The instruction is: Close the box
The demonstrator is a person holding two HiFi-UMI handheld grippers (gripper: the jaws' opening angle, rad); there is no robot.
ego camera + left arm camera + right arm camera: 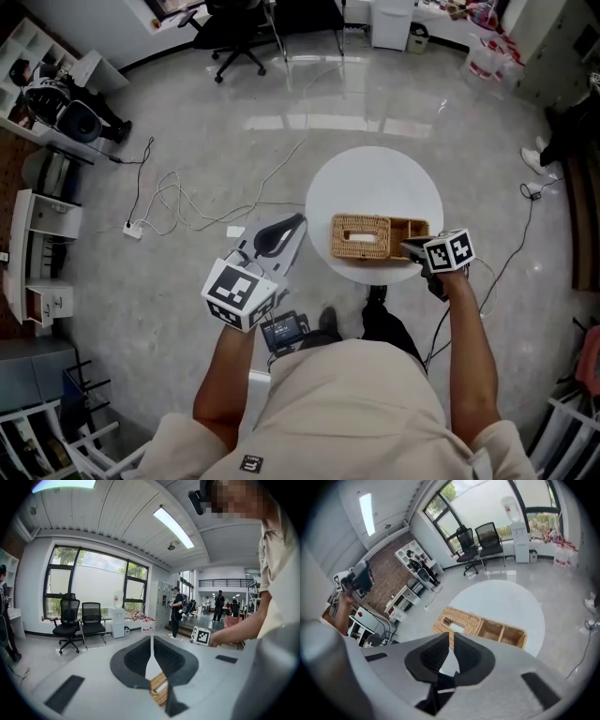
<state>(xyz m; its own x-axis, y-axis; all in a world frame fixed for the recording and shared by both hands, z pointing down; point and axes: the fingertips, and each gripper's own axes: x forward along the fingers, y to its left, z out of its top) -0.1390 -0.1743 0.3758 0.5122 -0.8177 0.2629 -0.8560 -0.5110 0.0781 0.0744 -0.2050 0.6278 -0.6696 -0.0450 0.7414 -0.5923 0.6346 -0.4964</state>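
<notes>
Left tongs (pixel 292 225) and right tongs (pixel 409 247) clenched empty, we judge the wicker box (pixel 379 237) at mid-frame light, stiff and grippy, best pinched at the edge of its lid (pixel 361 236).

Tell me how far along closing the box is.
Apparently done: the lid lies flat on the box, over its left part; two right compartments are open-topped. In hand: nothing; the left tool and right tool are shut, empty, clear of it. Left: probably nothing, unless those compartments need covering.
</notes>
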